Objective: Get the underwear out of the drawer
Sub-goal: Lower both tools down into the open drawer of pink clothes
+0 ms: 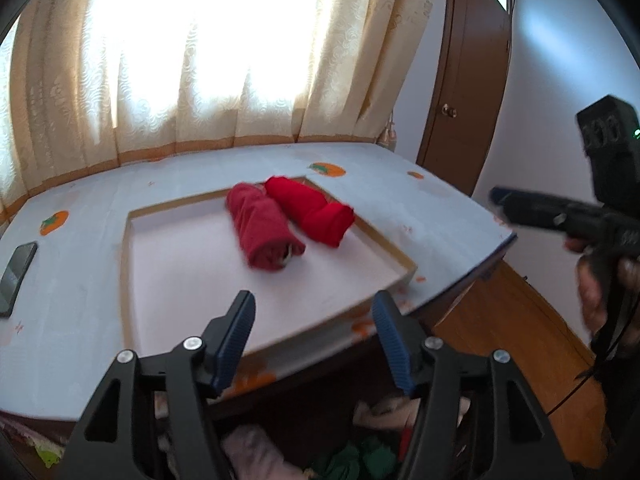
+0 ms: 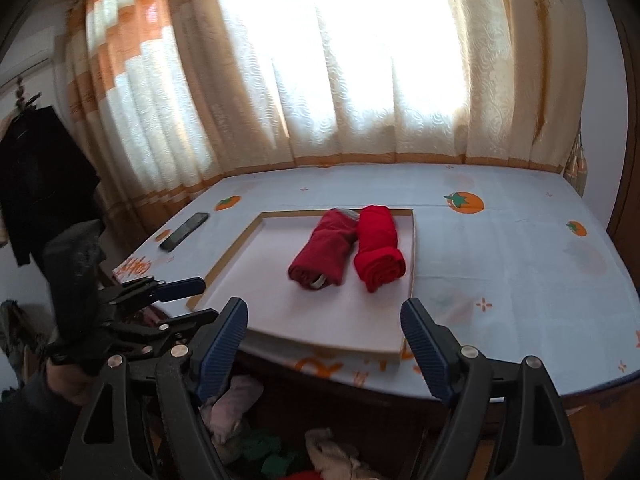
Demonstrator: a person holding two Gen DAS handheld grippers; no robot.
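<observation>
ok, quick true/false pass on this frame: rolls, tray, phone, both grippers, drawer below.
1. Two red rolls lie in the shallow tray: true; a dark red roll and a bright red roll lie side by side.
2. The left gripper is shut on a roll: false; its fingers stand apart with nothing between them.
3. A phone lies on the tablecloth outside the tray: true.
4. The right gripper holds the bright red roll: false; it is open and empty, short of the tray.
5. The drawer below the table edge looks empty: false; mixed clothes show in it.
</observation>
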